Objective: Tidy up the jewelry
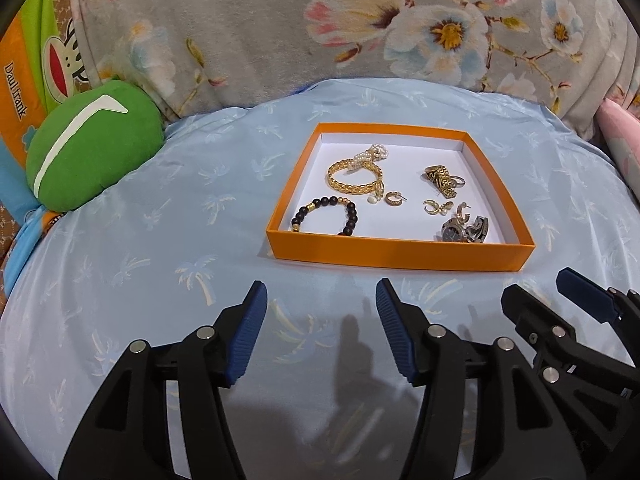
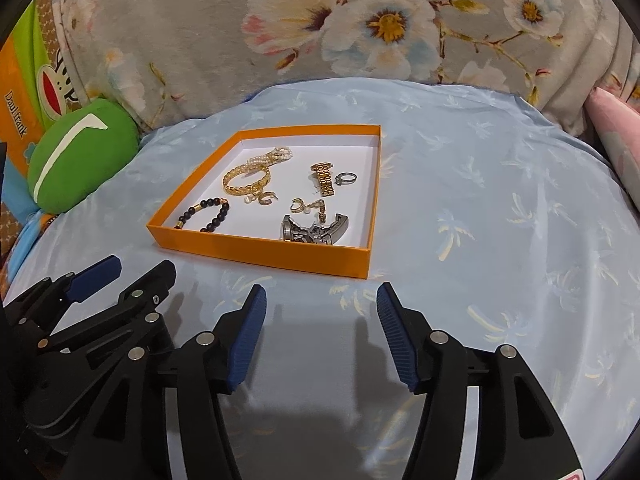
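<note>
An orange box [image 1: 400,254] with a white inside sits in the middle of the bed [image 1: 160,240]. It holds shiny gold and dark jewelry [image 1: 354,178]. The left tool [image 1: 320,312] and right tool [image 2: 320,312] are both apart, holding nothing.

Bed covered by pale blue palm-print sheet [image 1: 160,240]; grey floral blanket [image 1: 260,32] piled behind; green plush cushion [image 1: 92,144] seen far left.
</note>
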`<control>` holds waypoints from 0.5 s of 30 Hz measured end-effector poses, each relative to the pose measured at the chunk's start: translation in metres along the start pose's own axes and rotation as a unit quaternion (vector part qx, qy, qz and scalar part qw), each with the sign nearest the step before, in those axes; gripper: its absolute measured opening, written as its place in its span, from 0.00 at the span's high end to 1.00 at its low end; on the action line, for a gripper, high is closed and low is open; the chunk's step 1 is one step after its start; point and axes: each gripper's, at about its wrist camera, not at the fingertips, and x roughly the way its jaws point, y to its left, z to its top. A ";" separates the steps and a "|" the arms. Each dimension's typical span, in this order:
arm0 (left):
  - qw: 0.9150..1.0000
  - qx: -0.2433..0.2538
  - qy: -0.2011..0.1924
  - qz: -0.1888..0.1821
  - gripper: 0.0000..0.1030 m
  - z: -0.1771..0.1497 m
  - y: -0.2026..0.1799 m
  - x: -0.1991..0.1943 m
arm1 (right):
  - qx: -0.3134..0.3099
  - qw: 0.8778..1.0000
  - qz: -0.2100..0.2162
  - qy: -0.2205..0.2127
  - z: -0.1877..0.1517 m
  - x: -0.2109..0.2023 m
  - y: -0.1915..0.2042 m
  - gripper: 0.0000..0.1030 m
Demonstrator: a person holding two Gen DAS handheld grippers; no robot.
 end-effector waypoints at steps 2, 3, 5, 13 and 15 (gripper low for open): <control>1.000 -0.002 0.001 0.002 0.46 0.001 0.001 0.001 | 0.001 1.000 -0.004 0.001 -0.001 0.001 0.000 0.39; 1.000 -0.002 0.001 0.005 0.45 0.001 0.001 0.001 | 0.001 1.000 -0.006 0.001 -0.001 0.001 0.000 0.39; 1.000 -0.002 0.001 0.014 0.44 0.001 0.001 0.002 | 0.000 1.000 -0.015 0.001 -0.001 0.002 0.000 0.37; 0.999 -0.001 0.012 0.036 0.42 -0.001 -0.001 0.006 | -0.004 0.999 -0.049 0.007 -0.003 0.005 0.001 0.31; 0.999 -0.002 0.014 0.038 0.41 0.000 -0.001 0.007 | -0.005 0.999 -0.051 0.008 -0.002 0.005 0.001 0.31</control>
